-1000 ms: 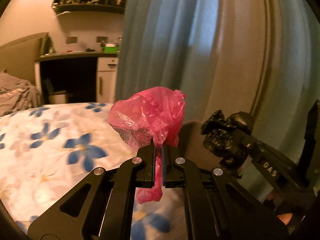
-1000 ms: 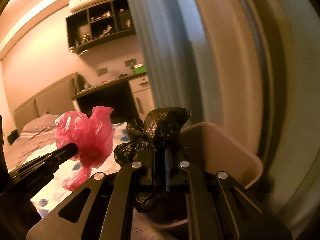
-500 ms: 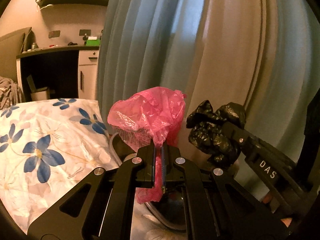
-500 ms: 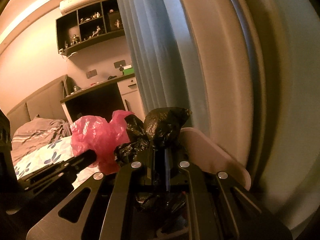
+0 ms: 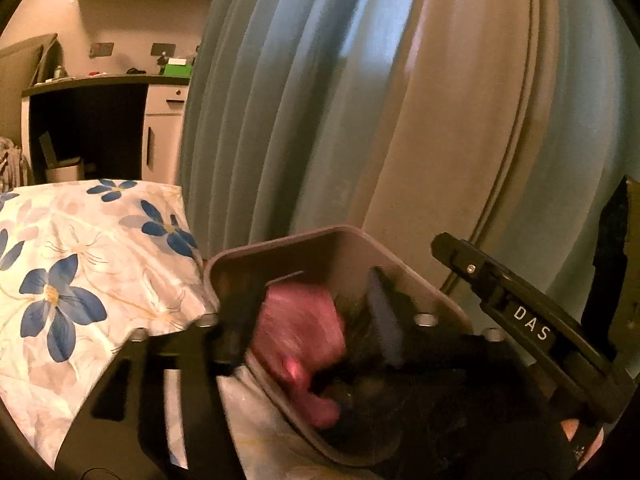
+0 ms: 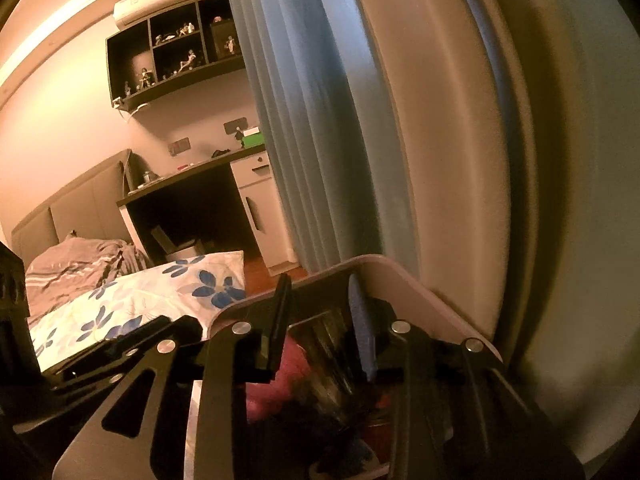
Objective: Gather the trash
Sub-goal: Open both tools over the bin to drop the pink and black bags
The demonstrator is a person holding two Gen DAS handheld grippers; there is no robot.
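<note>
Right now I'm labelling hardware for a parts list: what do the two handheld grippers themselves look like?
Both are matte black. The left gripper has flat arms with triangular cutouts, silver round screw heads and blue pads inside its jaws. The right gripper looks the same from its own camera; in the left view its side carries white "DAS" lettering. No cables or sleeves show.

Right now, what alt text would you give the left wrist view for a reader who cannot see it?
The left tool, fingers spread wide, hangs over an open bin, where a blurred pink bag is between its fingers and inside the rim. The right tool reaches in from the right; a flowered bedspread lies to the left, a curtain behind.
</note>
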